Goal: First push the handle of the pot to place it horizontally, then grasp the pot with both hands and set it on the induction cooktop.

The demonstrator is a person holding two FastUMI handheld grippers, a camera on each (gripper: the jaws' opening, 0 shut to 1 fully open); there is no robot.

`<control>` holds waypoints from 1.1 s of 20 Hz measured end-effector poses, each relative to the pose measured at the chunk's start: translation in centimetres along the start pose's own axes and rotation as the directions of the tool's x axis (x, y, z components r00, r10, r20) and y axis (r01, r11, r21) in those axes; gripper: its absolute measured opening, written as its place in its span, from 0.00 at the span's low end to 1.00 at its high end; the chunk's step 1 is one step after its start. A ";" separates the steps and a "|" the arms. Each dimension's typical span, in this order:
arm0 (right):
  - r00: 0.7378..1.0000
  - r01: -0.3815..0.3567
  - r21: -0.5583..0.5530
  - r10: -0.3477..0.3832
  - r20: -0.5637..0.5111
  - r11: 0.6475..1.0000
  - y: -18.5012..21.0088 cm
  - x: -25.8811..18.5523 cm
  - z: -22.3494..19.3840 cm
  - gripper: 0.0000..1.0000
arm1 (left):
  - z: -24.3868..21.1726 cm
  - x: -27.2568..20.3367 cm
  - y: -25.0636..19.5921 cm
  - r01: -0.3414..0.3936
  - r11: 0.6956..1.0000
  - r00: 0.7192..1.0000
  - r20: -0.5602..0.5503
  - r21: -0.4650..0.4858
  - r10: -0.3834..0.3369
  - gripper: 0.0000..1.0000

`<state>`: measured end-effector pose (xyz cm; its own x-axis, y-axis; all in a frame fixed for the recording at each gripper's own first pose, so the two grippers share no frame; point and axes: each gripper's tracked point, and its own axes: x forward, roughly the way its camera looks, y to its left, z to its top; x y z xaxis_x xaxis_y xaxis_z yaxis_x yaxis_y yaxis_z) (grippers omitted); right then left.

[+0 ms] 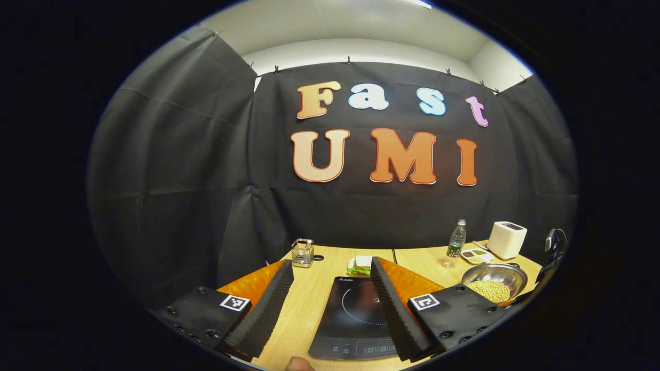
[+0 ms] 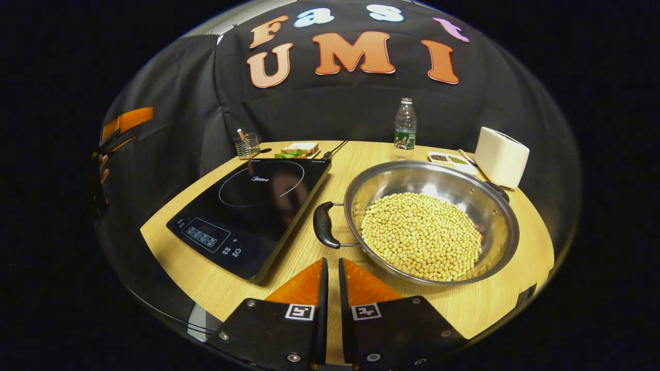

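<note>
A steel pot [image 2: 438, 180] full of pale beans [image 2: 420, 234] stands on the wooden table [image 2: 206, 281], right of the black induction cooktop [image 2: 252, 206]. Its black handle [image 2: 324, 225] points toward the cooktop; a second handle [image 2: 497, 191] sits at the far rim. My right gripper [image 2: 332, 262] is shut on nothing, its tips just short of the near handle. In the left gripper view, my left gripper [image 1: 330, 264] hangs open above the cooktop [image 1: 356, 314], with the pot [image 1: 495, 281] off to the right. That left gripper [image 2: 121, 123] and a hand [image 2: 103, 167] also appear at the left edge of the right gripper view.
Along the back of the table stand a wire utensil holder [image 2: 247, 144], a sandwich on a plate [image 2: 298, 149], a water bottle [image 2: 405, 126], a small divided dish [image 2: 449, 159] and a white appliance [image 2: 501, 156]. A cable [image 2: 335, 149] runs back from the cooktop.
</note>
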<state>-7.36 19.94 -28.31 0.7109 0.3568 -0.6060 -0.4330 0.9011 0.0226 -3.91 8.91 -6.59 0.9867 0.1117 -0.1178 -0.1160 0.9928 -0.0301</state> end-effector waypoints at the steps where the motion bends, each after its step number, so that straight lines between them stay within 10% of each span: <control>1: 1.000 0.005 0.011 -0.005 -0.005 1.000 -0.1 0.3 0.0 0.12 | -0.3 0.0 0.0 0.005 1.000 1.000 -0.008 -0.008 -0.005 0.97; 22: 1.000 0.024 0.159 -0.023 -0.010 0.987 1.9 4.8 3.0 0.12 | -1.6 1.4 3.1 -0.030 0.999 0.999 -0.028 -0.013 0.030 0.96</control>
<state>-3.12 24.10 -28.75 0.7151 0.3340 -0.6140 -0.3227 0.9370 0.1340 -3.08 12.06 -8.47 0.9793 0.1399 -0.1461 -0.1471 0.9883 -0.0397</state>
